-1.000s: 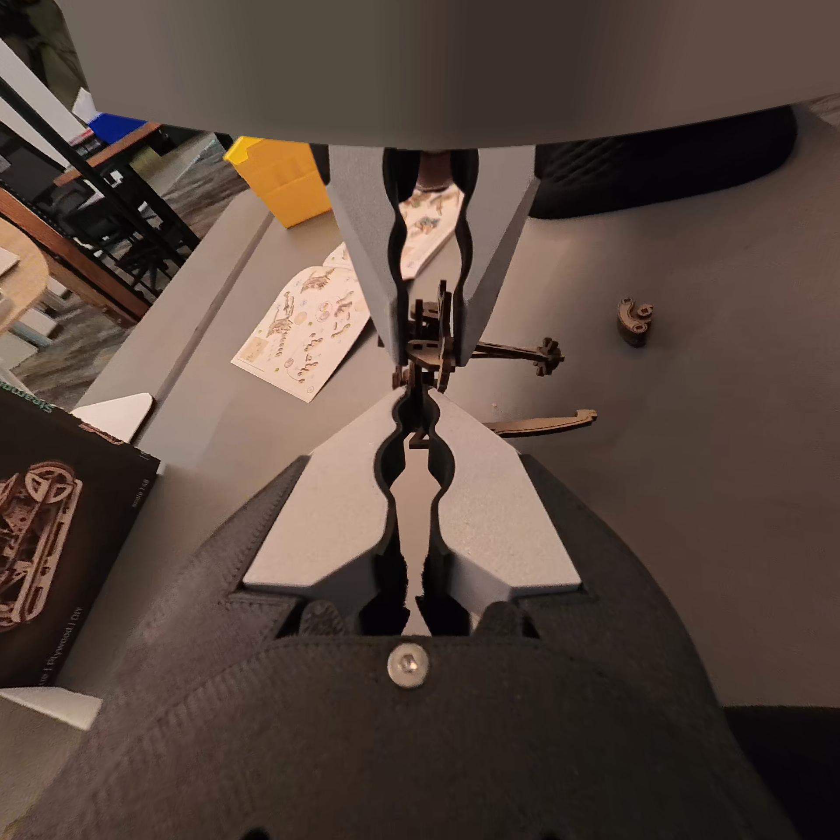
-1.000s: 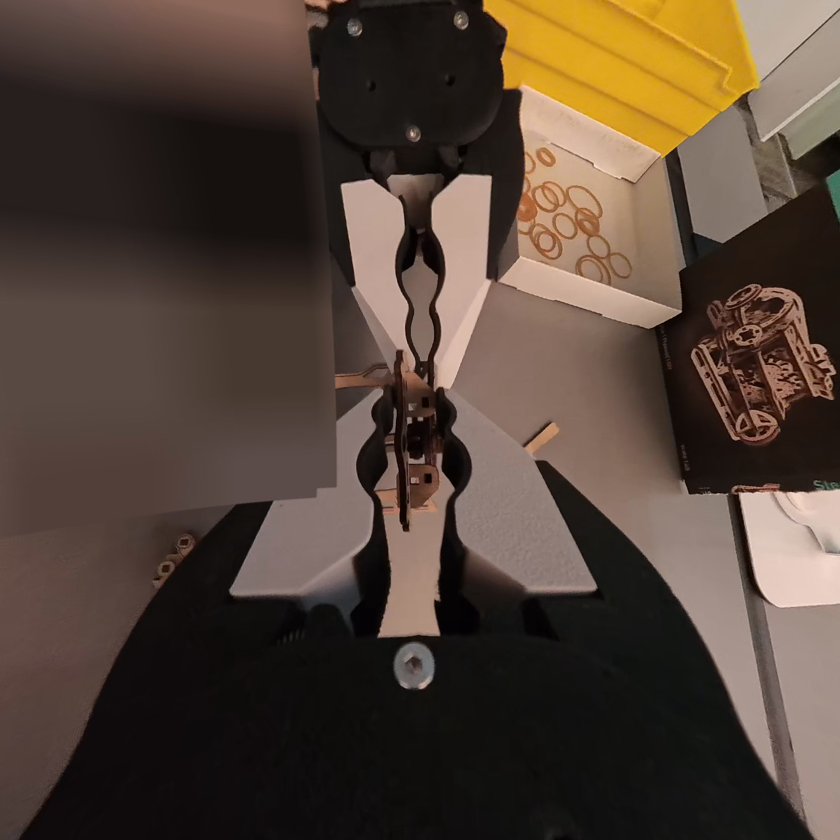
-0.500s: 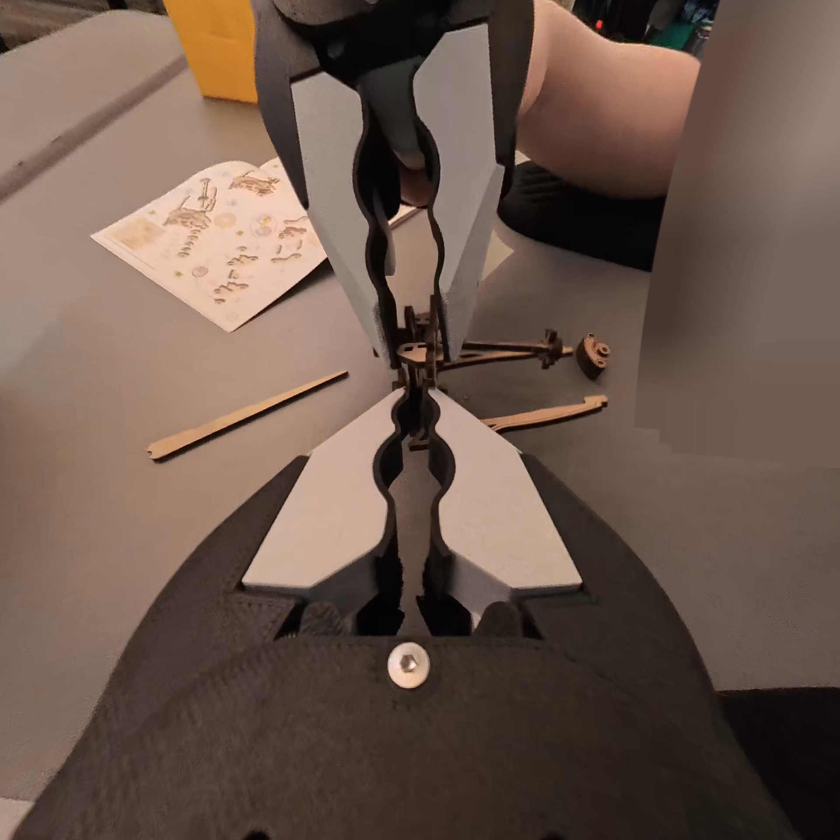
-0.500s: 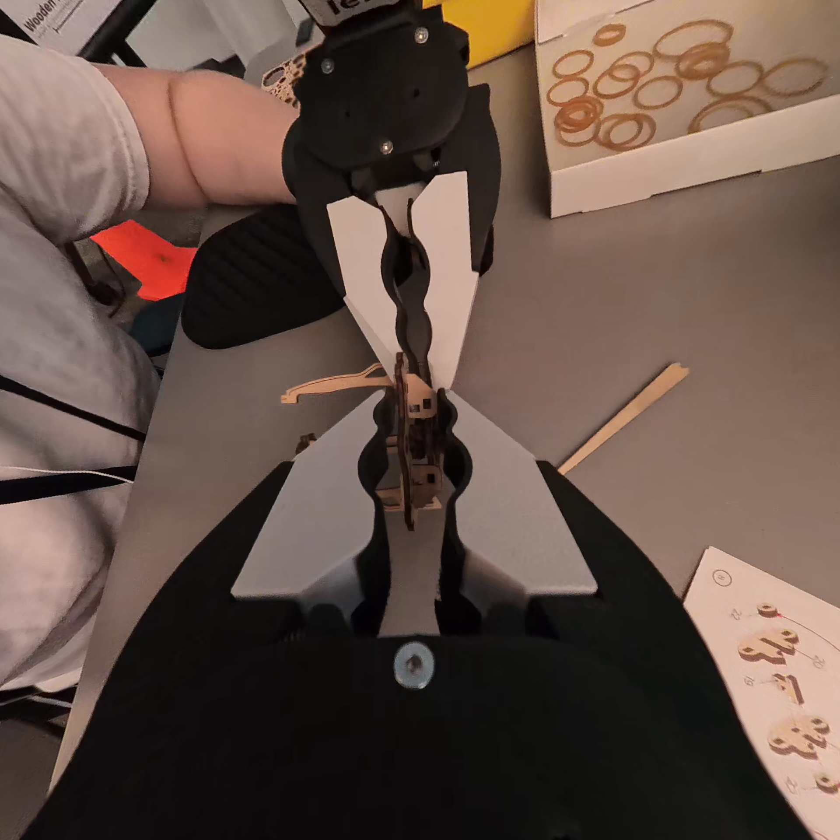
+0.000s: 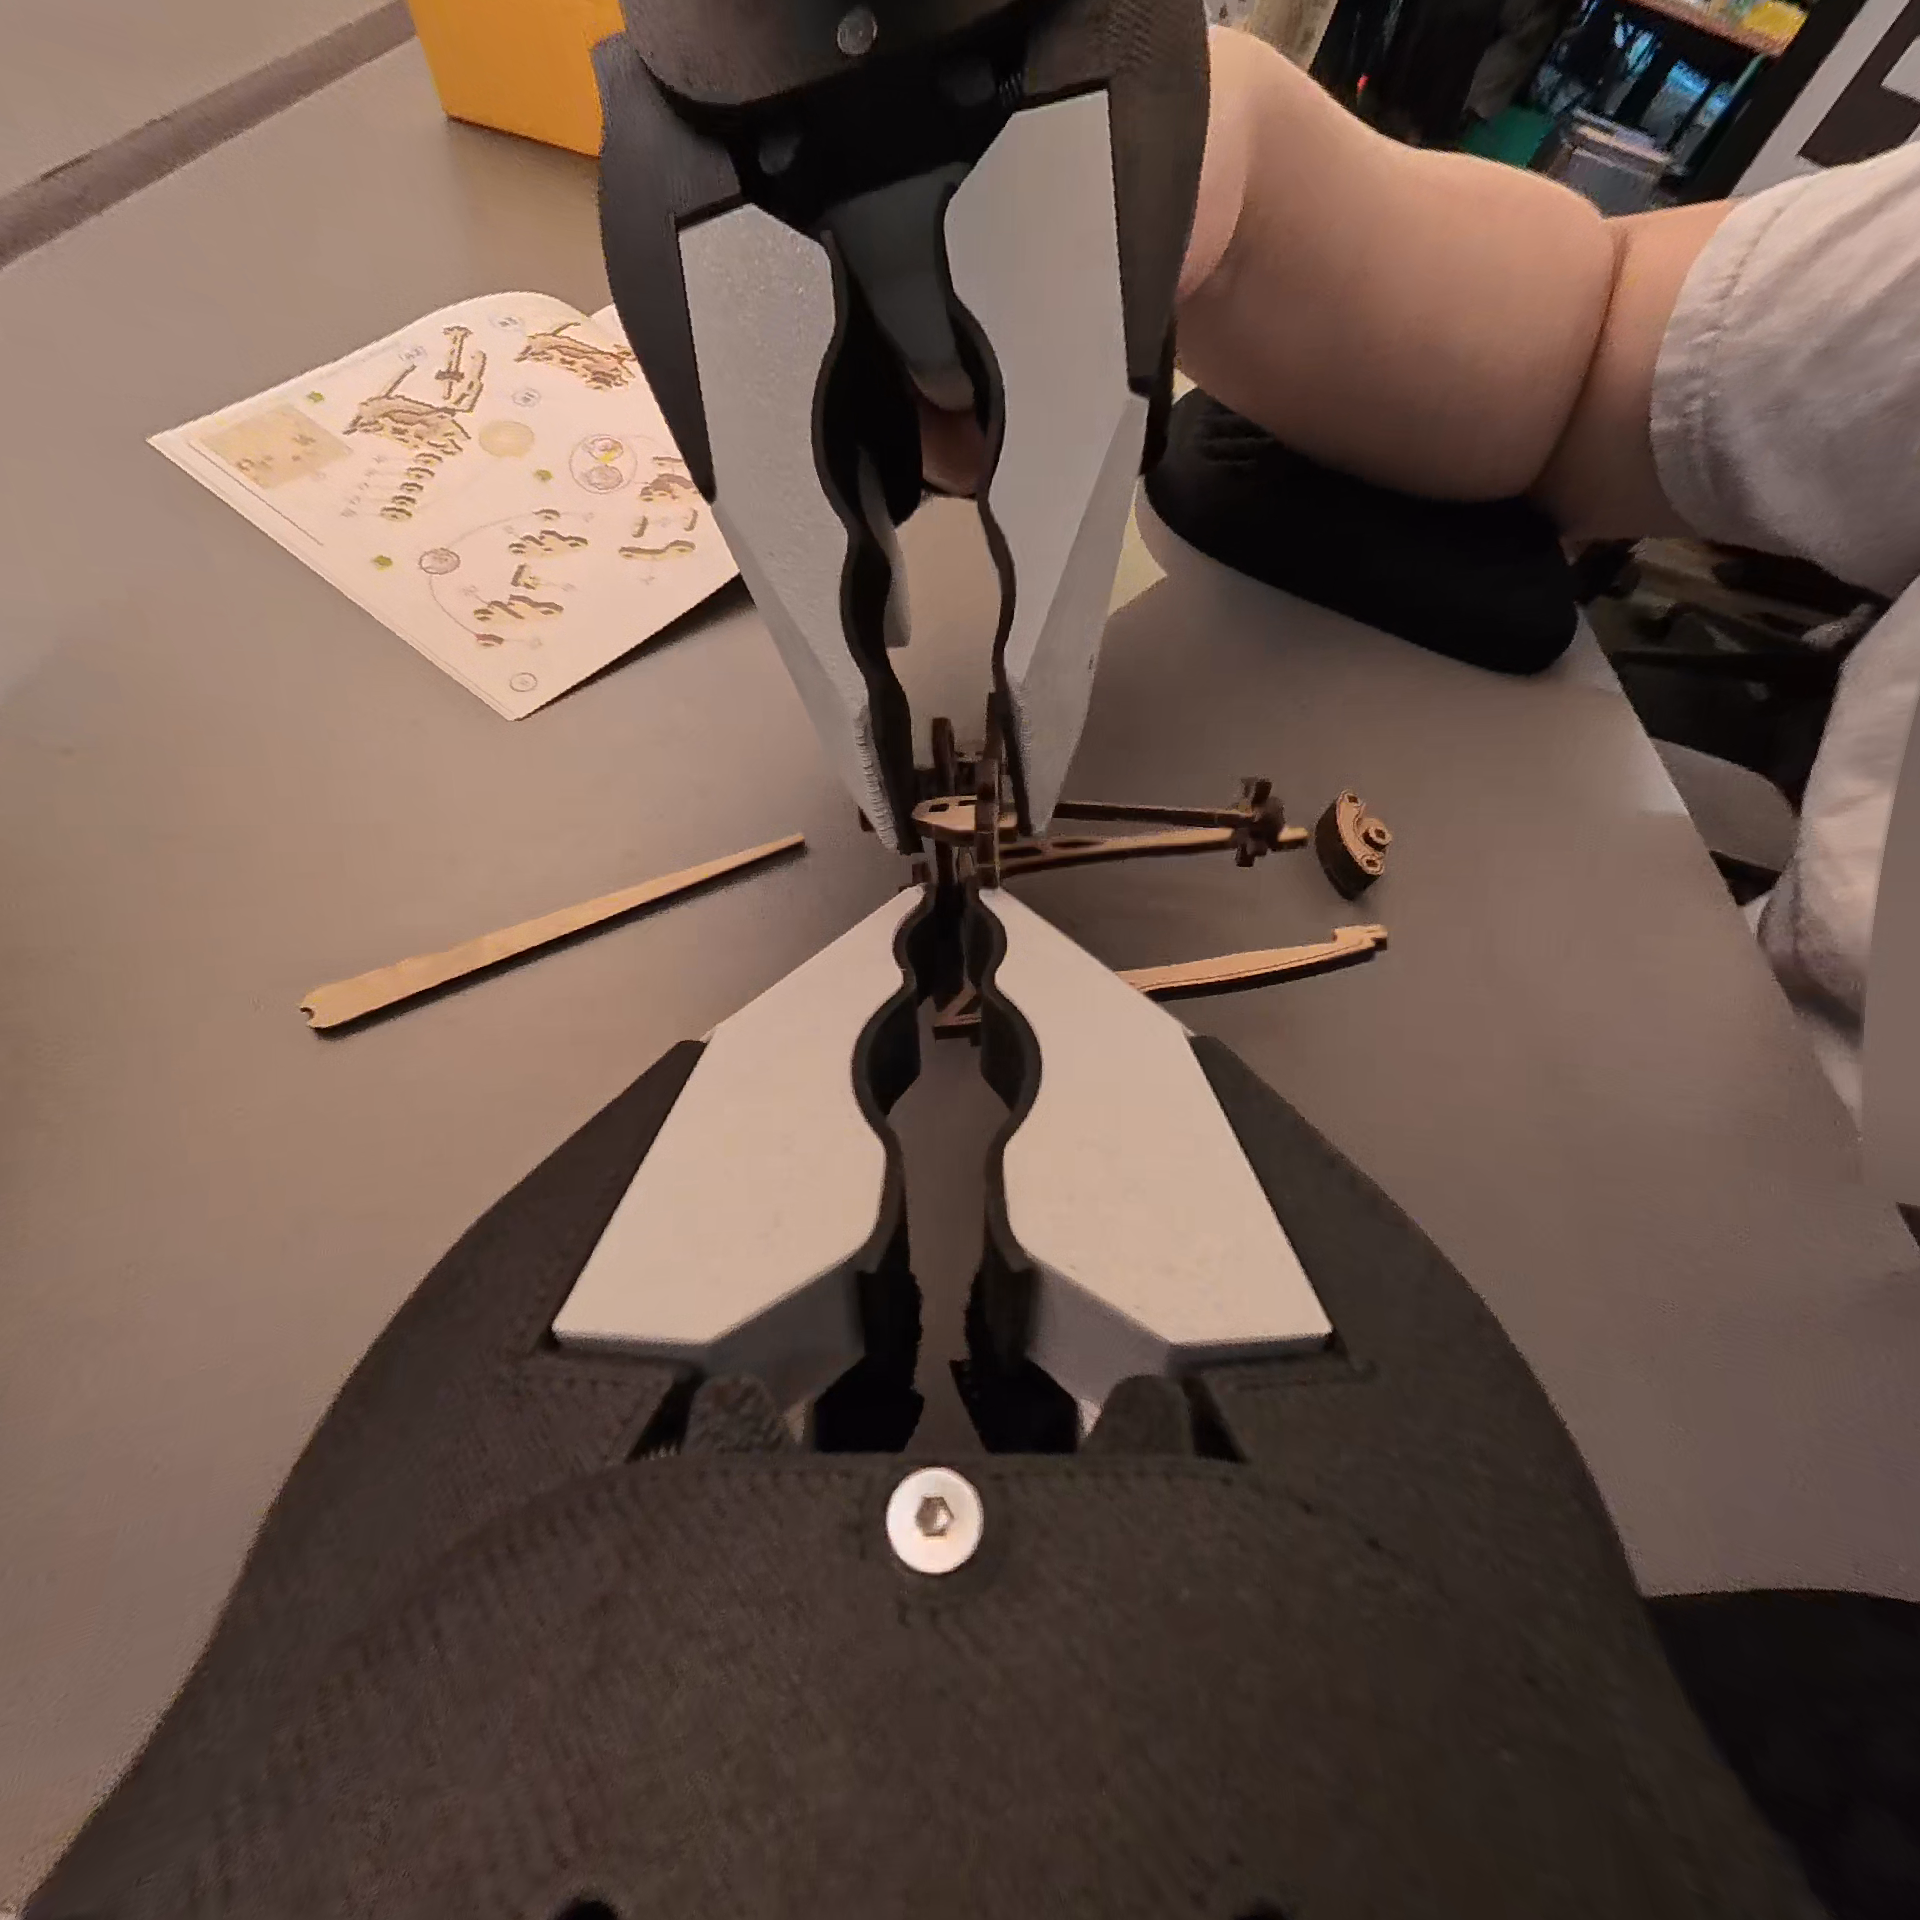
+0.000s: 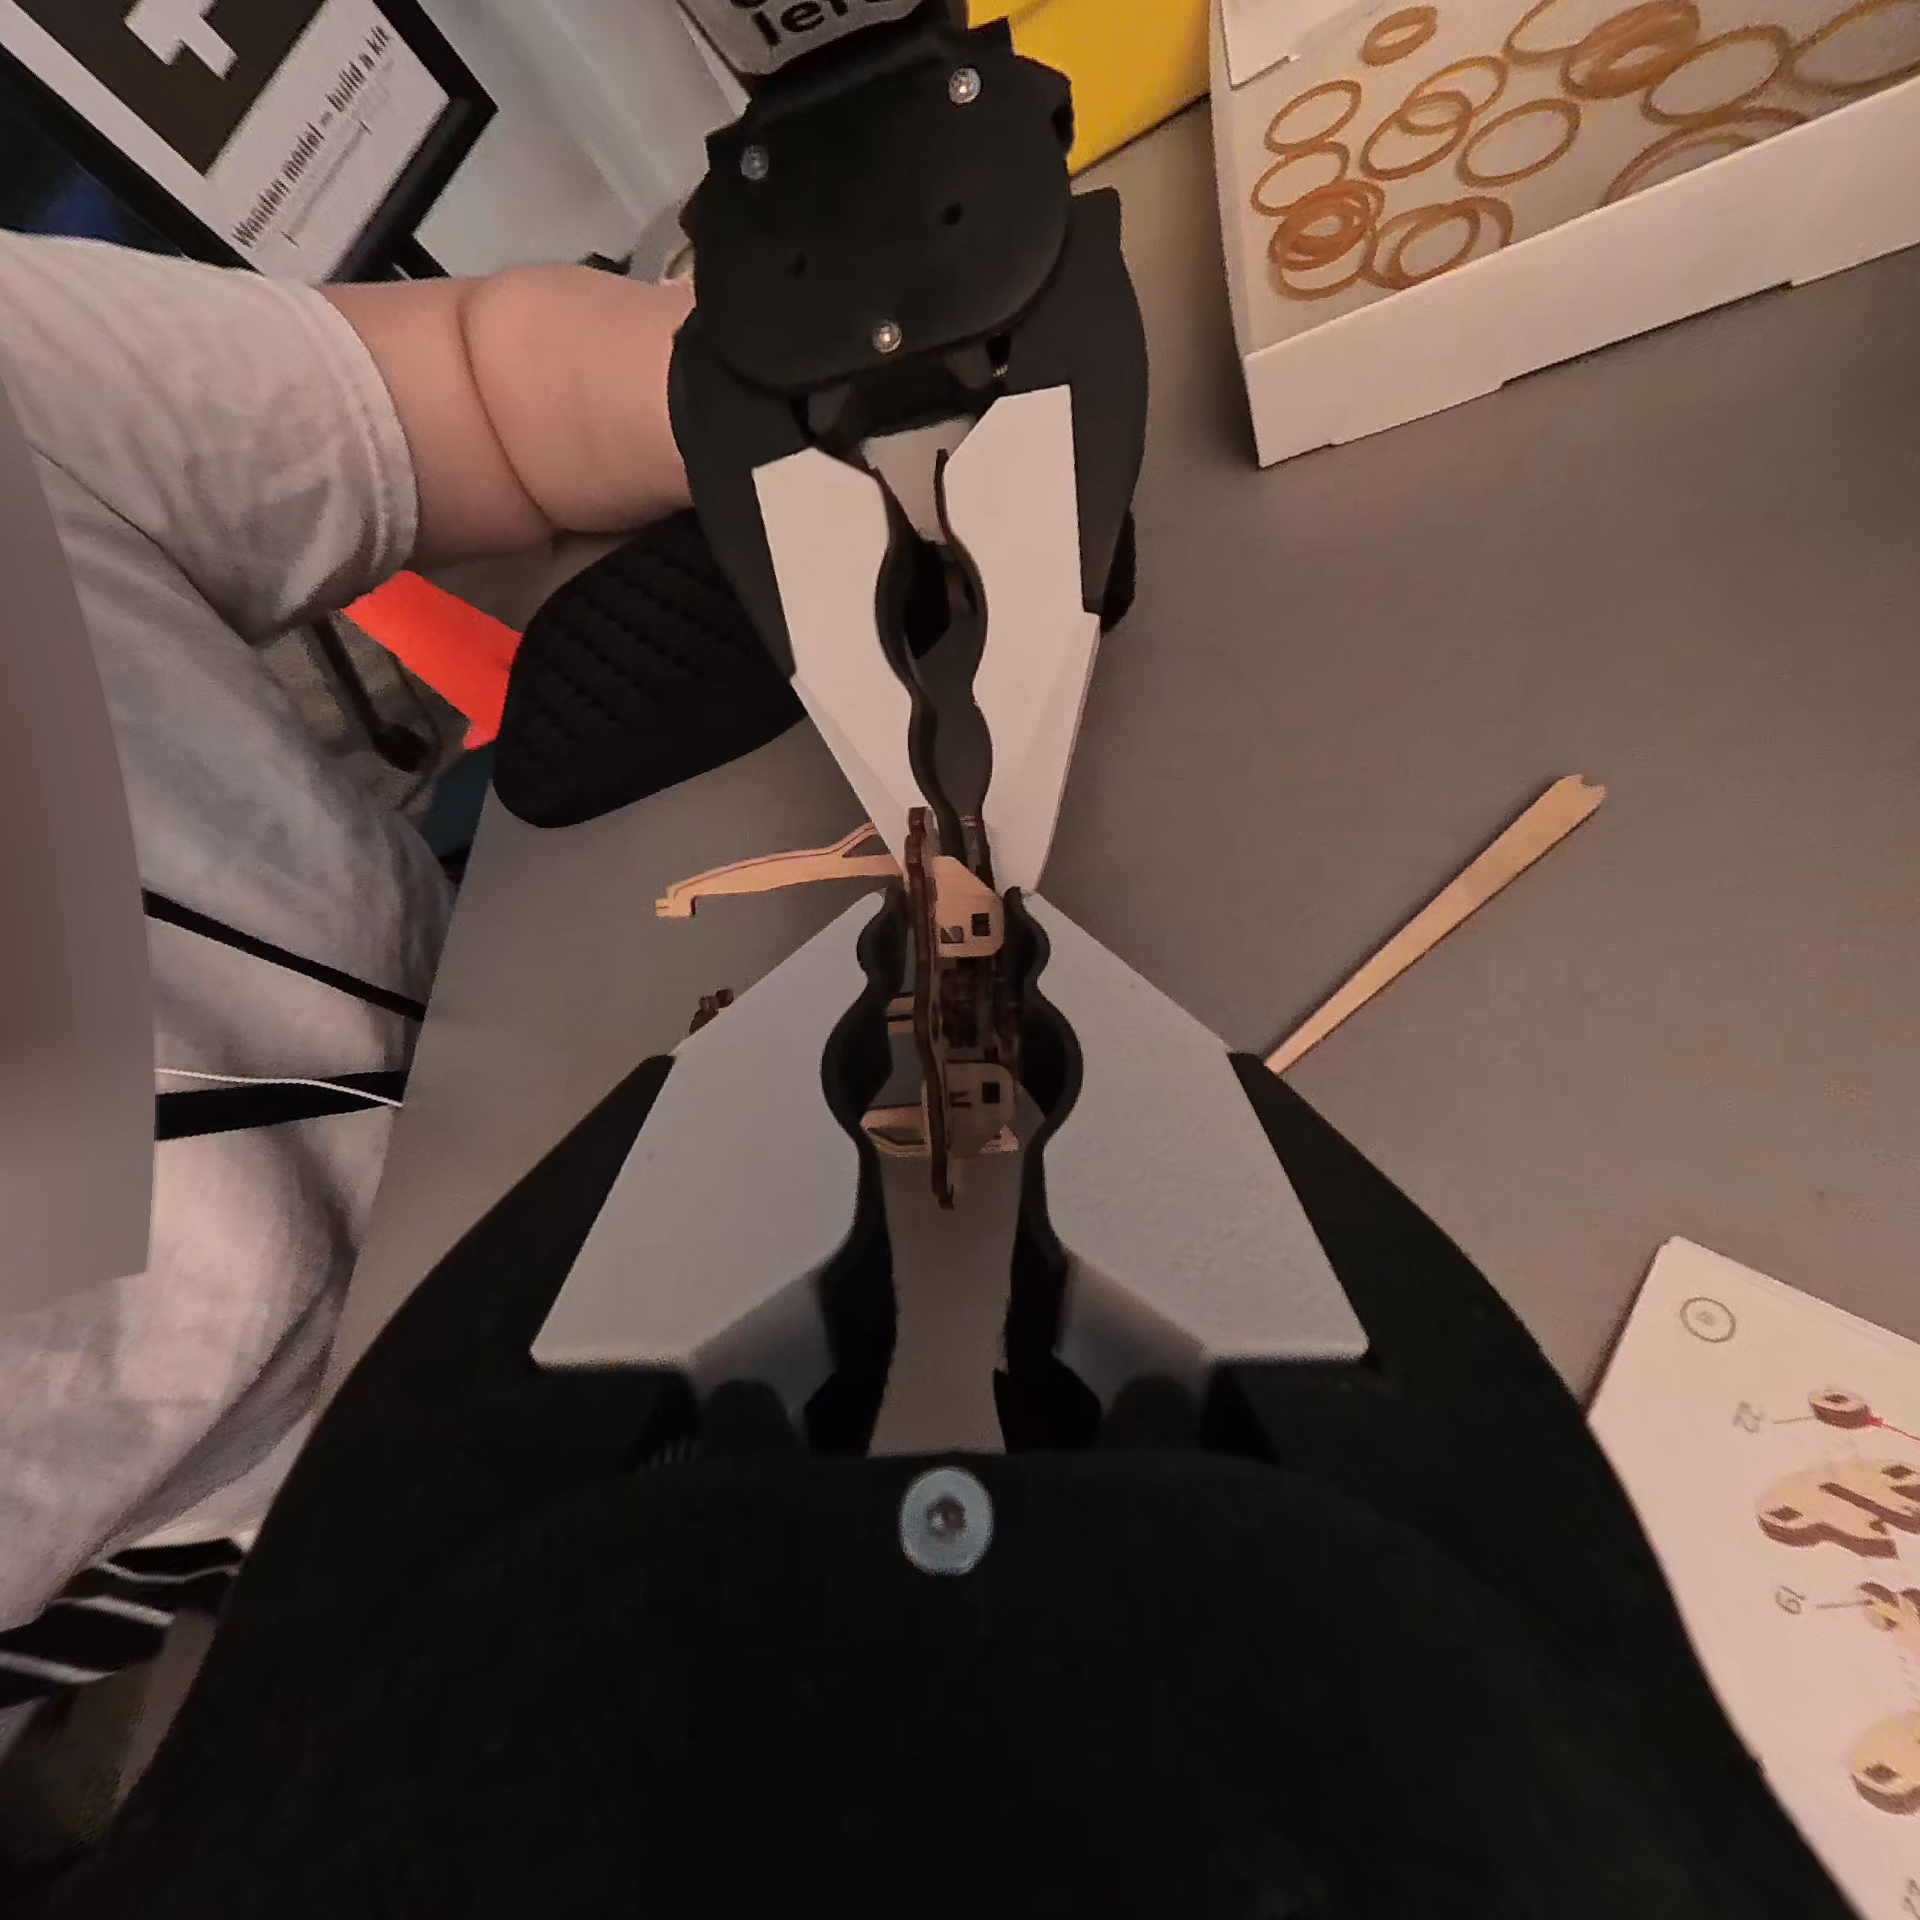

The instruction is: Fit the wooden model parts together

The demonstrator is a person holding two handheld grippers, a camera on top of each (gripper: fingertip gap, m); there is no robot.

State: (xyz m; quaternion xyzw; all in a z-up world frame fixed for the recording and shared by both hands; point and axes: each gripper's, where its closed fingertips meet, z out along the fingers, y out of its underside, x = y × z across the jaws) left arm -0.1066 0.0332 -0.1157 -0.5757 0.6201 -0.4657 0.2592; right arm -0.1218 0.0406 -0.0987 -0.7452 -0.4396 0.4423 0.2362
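Note:
A small dark and tan wooden model assembly [image 6: 961, 1039] is held in the air between my two grippers, which face each other tip to tip. My right gripper [image 6: 951, 914] is shut on its body. In the left wrist view my left gripper [image 5: 948, 904] is shut on the near end of the same assembly [image 5: 951, 816]. The right gripper [image 5: 951, 821] comes down from above onto it. Loose parts lie on the grey table [image 5: 260, 1195]: a long flat stick [image 5: 551, 935], a rod with a small gear [image 5: 1143, 831], a curved lever [image 5: 1247, 961] and a small dark cam piece [image 5: 1351, 857].
An instruction sheet [image 5: 457, 499] lies at the left, with a yellow bin [image 5: 509, 62] behind it. A black padded rest [image 5: 1351, 561] sits under the person's forearm [image 5: 1403, 312]. A white box of rubber bands [image 6: 1558, 187] stands at the far right in the right wrist view. Less than 4 cm separates the two grippers' tips. Both grippers' tips are roughly 8 cm from the long flat stick [image 5: 551, 935]. It is also in sight in the right wrist view [image 6: 1406, 925].
Both grippers have kept hold of the assembly. The joined pair has swung round and tilted, so the table behind them has shifted and the person's arm has come into view.

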